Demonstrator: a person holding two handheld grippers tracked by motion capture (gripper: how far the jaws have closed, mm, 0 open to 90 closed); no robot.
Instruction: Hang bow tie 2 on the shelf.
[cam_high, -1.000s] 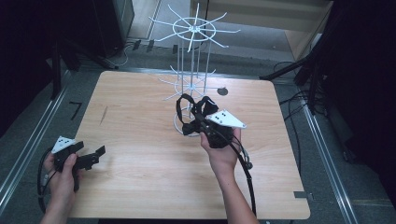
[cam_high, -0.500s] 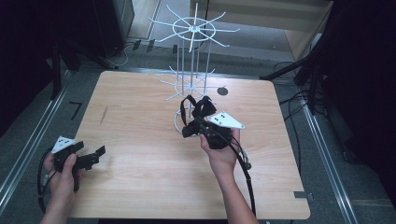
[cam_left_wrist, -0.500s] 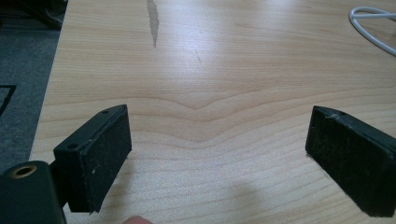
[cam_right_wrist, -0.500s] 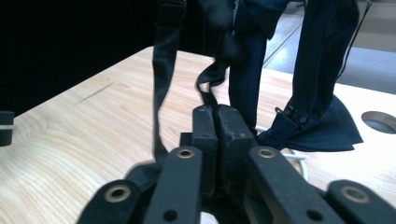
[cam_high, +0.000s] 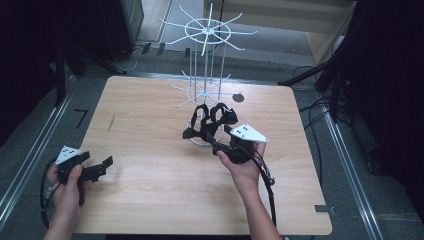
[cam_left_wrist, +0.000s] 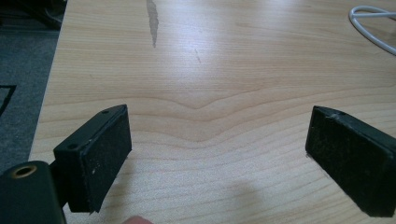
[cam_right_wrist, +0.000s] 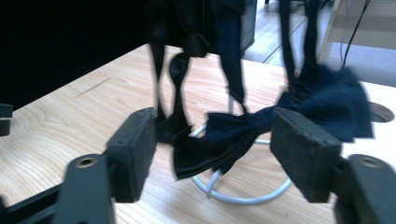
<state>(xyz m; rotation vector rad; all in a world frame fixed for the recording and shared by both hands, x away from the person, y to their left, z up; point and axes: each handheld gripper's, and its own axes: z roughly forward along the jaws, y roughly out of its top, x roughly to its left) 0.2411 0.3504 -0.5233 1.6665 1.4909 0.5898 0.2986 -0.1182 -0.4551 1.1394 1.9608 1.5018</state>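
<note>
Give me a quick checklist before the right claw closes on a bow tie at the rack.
1. Right claw open: ok, jaws wide apart.
2. Bow tie between its jaws: ok, hanging from the white rack.
3. Only one tie in the gap: cannot tell, other black ties hang close.
4. Left claw free: ok, open over bare table, nothing in it.
5. Rack base steady on table: cannot tell.

Light wood-grain surface (cam_high: 150, 200), rounded corners, dark streak (cam_high: 110, 123) near left side, round cable hole (cam_high: 238, 97) toward far edge. Grey floor (cam_high: 350, 200) all around, metal rails (cam_high: 30, 155) along left and right sides. Black cables (cam_high: 320, 107) on floor at right. Pale wooden furniture (cam_high: 300, 20) beyond far edge. Dark surroundings left and right. Light even, overhead.
</note>
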